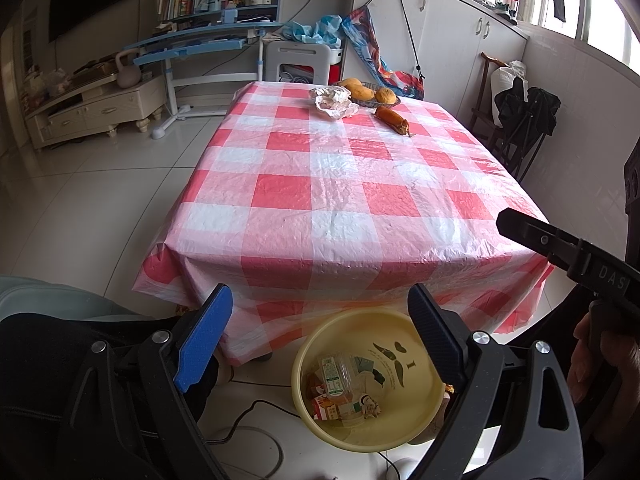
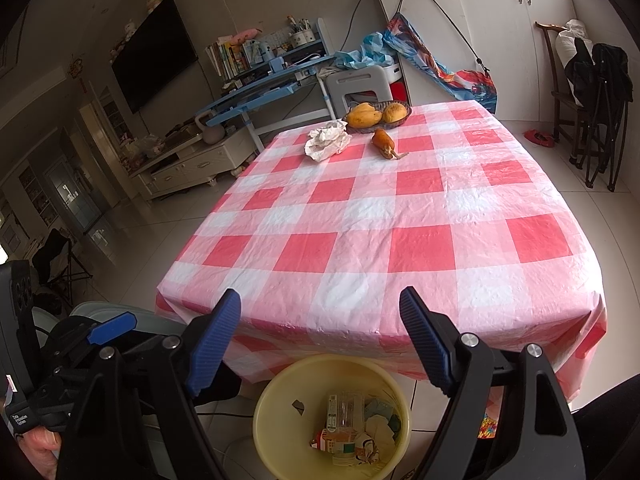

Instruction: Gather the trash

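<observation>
Both grippers hang over the near edge of the desk (image 1: 320,184), and both are empty. The left gripper (image 1: 320,332) has its jaws spread wide, nothing between the blue pads. The right gripper (image 2: 320,332) is the same story: jaws apart, released, gripping nothing.

Just below and between the fingers of each gripper sits one yellow basin (image 1: 416,412) on the floor, tucked against the drape of the red-and-white checked tablecloth (image 2: 360,240). Inside it lies a pile of trash (image 1: 340,388): one clear plastic bottle (image 2: 344,408) plus cartons and paper scraps too jumbled to count.

Far ahead of both grippers, at the far end of the desk, there is one crumpled white wrapper (image 2: 326,142), the only loose trash on the desk. Just right of it lies one orange-brown vegetable (image 2: 384,142), looking like a sweet potato, and behind them one dark basket (image 2: 378,120) carrying yellow-orange fruits (image 1: 362,90), three seen from the left wrist.

In the left wrist view, the right gripper's black body juts in from the right, a hand (image 1: 600,360) on its handle.
</observation>
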The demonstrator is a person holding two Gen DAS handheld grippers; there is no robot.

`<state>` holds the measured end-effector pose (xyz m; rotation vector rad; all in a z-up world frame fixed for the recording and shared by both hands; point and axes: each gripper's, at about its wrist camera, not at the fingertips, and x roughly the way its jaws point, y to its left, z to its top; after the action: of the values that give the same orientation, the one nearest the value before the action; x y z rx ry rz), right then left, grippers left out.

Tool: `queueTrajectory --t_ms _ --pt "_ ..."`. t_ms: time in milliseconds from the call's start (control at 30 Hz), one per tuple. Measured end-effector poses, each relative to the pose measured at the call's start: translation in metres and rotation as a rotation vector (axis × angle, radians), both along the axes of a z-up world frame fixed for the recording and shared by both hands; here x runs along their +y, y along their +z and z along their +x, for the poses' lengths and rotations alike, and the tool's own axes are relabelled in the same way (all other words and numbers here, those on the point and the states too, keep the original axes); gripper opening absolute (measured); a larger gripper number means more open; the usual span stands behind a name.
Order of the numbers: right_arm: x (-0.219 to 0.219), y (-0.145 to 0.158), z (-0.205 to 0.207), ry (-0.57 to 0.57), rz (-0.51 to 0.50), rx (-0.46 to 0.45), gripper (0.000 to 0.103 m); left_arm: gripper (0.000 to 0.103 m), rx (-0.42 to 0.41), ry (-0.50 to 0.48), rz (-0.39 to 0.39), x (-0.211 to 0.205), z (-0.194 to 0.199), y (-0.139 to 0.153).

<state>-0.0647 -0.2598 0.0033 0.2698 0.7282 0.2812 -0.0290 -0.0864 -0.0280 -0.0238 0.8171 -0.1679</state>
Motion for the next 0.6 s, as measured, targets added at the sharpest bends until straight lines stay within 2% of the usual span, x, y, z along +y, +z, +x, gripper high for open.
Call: queueTrajectory --t_ms 600 --pt "0.0006 -0.0002 -0.0005 0.001 0.000 -0.002 0.078 0.086 0.000 0.001 -0.001 -0.0002 -0.0005 -0.0003"
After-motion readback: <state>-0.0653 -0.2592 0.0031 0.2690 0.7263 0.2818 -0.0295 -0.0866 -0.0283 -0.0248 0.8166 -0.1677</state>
